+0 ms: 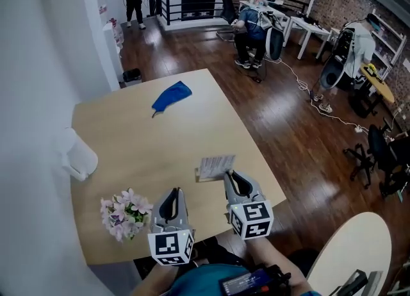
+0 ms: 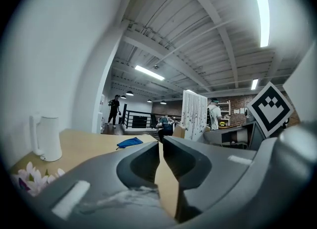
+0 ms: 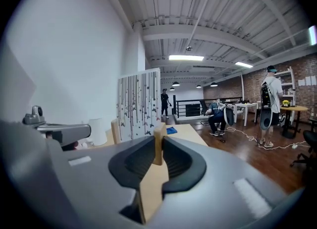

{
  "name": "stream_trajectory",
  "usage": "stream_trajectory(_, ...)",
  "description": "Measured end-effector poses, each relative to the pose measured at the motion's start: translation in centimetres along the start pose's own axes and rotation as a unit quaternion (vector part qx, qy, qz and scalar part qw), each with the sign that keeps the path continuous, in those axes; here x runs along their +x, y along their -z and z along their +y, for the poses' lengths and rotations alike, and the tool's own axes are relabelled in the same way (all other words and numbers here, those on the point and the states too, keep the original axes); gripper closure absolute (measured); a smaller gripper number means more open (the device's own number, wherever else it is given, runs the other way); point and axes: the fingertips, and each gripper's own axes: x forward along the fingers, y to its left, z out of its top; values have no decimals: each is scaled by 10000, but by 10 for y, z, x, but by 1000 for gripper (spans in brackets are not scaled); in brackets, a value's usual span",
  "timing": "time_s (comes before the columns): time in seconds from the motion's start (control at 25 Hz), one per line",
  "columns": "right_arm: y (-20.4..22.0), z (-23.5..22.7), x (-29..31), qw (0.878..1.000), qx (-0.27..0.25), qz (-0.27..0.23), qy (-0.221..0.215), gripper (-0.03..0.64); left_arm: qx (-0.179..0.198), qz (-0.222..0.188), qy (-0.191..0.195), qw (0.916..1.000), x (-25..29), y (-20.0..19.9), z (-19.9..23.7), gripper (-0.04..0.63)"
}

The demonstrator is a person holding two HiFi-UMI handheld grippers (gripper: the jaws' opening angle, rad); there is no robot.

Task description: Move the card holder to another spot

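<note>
1. Centrally, a wooden table (image 1: 141, 147) is seen.
2. The right gripper (image 1: 229, 174) is clamped on a wooden end post of the card holder (image 1: 215, 166), near the table's right edge.
3. The left gripper (image 1: 173, 192) is held beside it, jaws pressed together with nothing between.
4. A white kettle (image 1: 78, 155) is set at the left edge.
5. Flowers (image 1: 123, 213) are placed just left of the left gripper.
6. A blue cloth (image 1: 172, 95) is laid at the far end.
7. A patterned card (image 3: 138, 104) is held upright in the card holder.

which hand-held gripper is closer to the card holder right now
Right. The right hand-held gripper grips the card holder by its wooden end; the left hand-held gripper is apart from it, to its left, beside the flowers.
</note>
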Motion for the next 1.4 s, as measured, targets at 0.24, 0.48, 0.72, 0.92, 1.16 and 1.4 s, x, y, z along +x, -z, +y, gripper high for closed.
stream_trajectory(0.24, -6, 15, -43, 9997, -24, -151, 201, 577, -51, -148, 134, 9998, -32, -10, -6, 574)
stream_trajectory(0.48, -2, 18, -59, 9998, 8, -190, 103, 577, 85, -129, 162, 9997, -45, -11, -16, 583)
stream_trajectory(0.72, -7, 4, -66, 9996, -70, -229, -167, 577, 253, -122, 154, 9995, -42, -16, -45, 586)
stream_trajectory(0.92, -8, -11, -71, 9993, -57, -269, -235, 577, 376, -104, 147, 9991, -38, -12, -64, 588)
stream_trajectory(1.16, -8, -18, -75, 9992, -48, -312, -237, 578, 474, -67, 70, 9988, -35, -9, -68, 588)
stream_trajectory(1.4, -9, -17, -77, 9992, -29, -326, -210, 578, 339, -107, 171, 9992, -37, -10, -69, 583)
